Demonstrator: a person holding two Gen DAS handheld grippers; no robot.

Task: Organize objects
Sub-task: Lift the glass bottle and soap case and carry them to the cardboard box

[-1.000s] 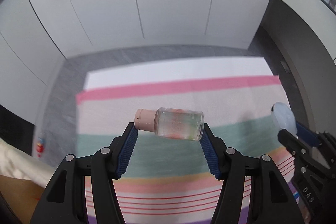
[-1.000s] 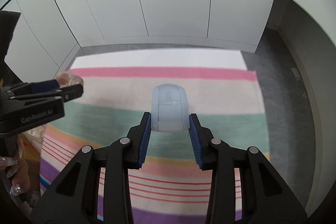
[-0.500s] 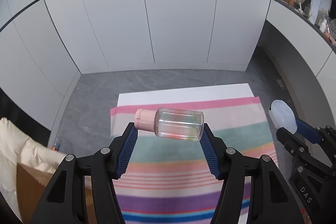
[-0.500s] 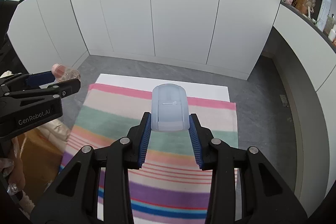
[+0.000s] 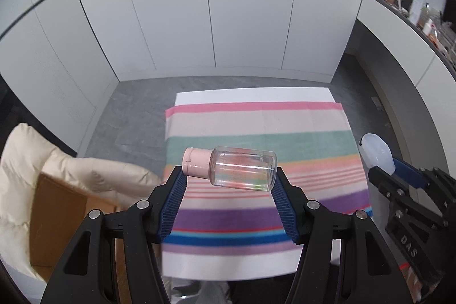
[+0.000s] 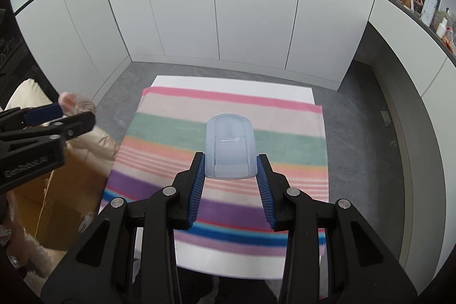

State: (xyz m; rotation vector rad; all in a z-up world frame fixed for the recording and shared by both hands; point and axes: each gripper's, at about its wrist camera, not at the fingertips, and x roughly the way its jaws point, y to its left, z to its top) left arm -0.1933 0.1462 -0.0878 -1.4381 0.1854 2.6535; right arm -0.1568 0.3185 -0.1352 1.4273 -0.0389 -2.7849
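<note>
The left hand-held gripper (image 5: pixel 229 184) is closed on a small clear bottle (image 5: pixel 242 168) with a pink cap (image 5: pixel 196 163). The bottle lies crosswise between the blue pads, cap toward the left pad and base against the right pad, slightly tilted with the cap end higher. It is held in the air above a striped cloth (image 5: pixel 256 127) that covers a white worktop (image 5: pixel 250 96).

The right hand-held gripper (image 6: pixel 230 164) clamps a pale blue translucent lid-like container (image 6: pixel 229 146) between its pads; the piece stands out forward past the fingertips, rounded end away from the camera. It too hangs over the striped cloth, not touching it.

In the left wrist view the right gripper shows at the right edge with the pale blue piece (image 5: pixel 376 151) at its tip, well apart from the bottle. In the right wrist view the left gripper appears at the left edge, the bottle only a blurred pink shape there.

A cream padded jacket (image 5: pixel 34 161) and a brown cardboard box (image 5: pixel 57 212) sit left of the worktop.
</note>
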